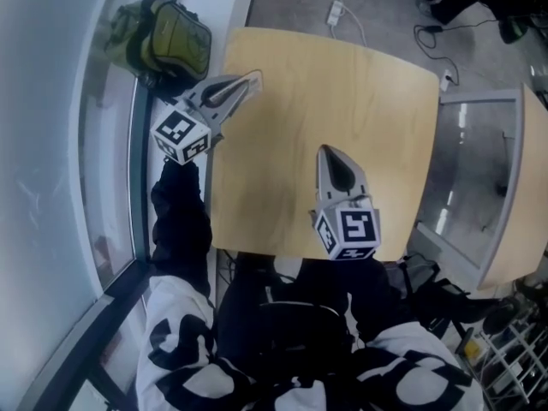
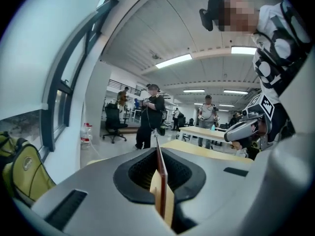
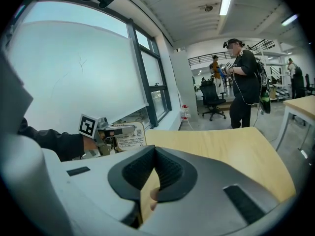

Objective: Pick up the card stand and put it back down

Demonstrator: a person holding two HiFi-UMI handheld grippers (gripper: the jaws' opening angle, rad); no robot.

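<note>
The left gripper (image 1: 246, 86) pinches the thin card stand (image 3: 129, 136) at the table (image 1: 342, 84) edge — the right gripper (image 1: 328, 152) hovers closed, empty.

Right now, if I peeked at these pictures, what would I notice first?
The pale wooden table fills the head view, with two grey grippers over it. The left gripper, at the table's left edge, has its jaws shut on the card stand. The right gripper is nearer the middle, jaws together. A green backpack sits just past the table's far left corner.
</note>
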